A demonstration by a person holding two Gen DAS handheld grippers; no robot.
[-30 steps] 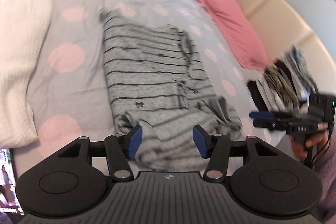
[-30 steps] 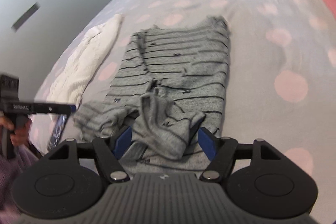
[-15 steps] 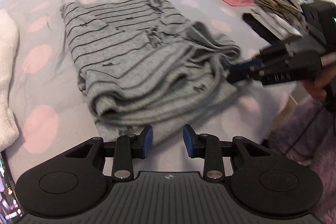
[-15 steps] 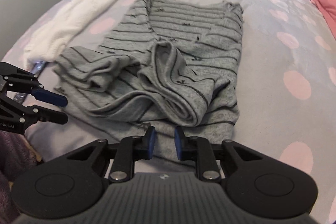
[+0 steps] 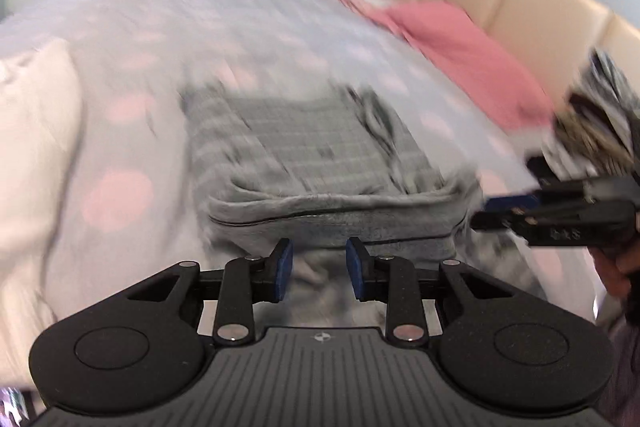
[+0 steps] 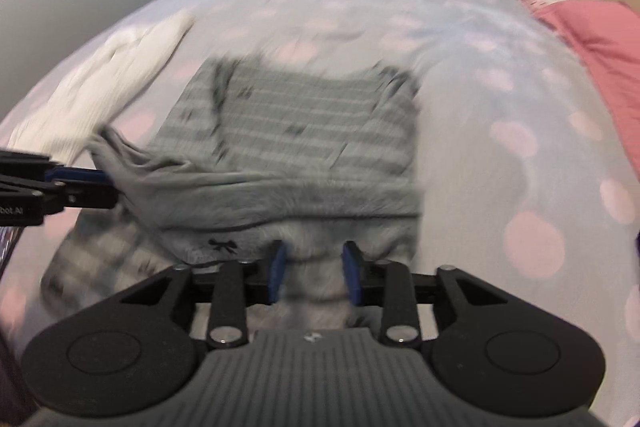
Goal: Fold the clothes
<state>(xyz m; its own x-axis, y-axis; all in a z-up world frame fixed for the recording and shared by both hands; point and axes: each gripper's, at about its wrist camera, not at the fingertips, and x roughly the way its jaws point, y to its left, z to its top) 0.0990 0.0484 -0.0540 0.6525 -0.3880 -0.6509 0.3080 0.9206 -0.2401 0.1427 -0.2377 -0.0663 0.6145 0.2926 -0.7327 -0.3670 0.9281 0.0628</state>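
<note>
A grey striped garment point(image 5: 316, 151) lies on the bed, its near hem lifted and stretched between both grippers. My left gripper point(image 5: 319, 269) is shut on grey cloth bunched between its blue pads; it also shows in the right wrist view point(image 6: 80, 183), holding the hem's left corner. My right gripper point(image 6: 314, 269) is shut on the garment point(image 6: 304, 131) at the hem's right end; it also shows in the left wrist view point(image 5: 516, 209). Both views are motion-blurred.
The bed cover point(image 5: 240, 39) is grey with pink dots. A white garment point(image 5: 32, 131) lies left, also in the right wrist view point(image 6: 104, 83). A pink pillow point(image 5: 468, 59) and a stack of folded clothes point(image 5: 596, 123) lie right. A beige headboard point(image 5: 520, 3) stands behind.
Both grippers closed on the garment's near hem, then lifted it and carried it away from the bed's edge, over the rest of the garment. The views tilted up.
</note>
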